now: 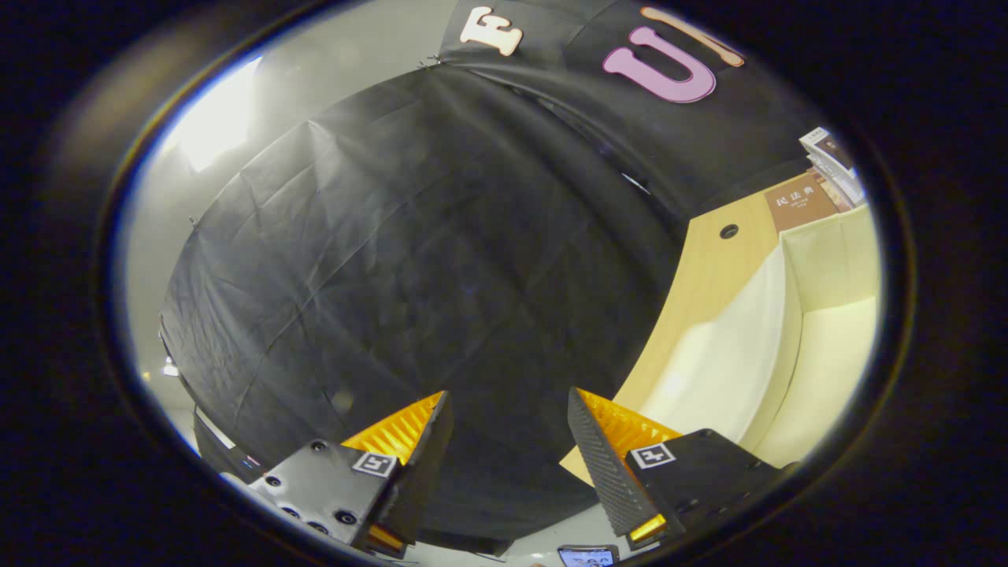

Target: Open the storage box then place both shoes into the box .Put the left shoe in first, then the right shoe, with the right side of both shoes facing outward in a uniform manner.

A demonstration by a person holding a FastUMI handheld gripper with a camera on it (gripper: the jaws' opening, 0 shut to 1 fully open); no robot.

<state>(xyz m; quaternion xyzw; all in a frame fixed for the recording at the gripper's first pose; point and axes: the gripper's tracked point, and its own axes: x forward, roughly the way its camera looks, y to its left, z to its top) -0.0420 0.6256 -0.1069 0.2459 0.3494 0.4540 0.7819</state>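
Note:
My gripper (508, 402) is open, with nothing between its fingers. It is tilted and points at the black cloth wall, off to the left of the table. To the right of the right finger (598, 457) stands the cream storage box (795, 331); its pale walls and inner side face me. The box rests on a light wooden tabletop (709, 268). I cannot tell from here whether its lid is open.
The black cloth wall (441, 276) hangs ahead. Several books (819, 181) stand at the far end of the tabletop, beyond the box. A small round hole (729, 231) sits in the tabletop. A phone (587, 556) lies below the fingers.

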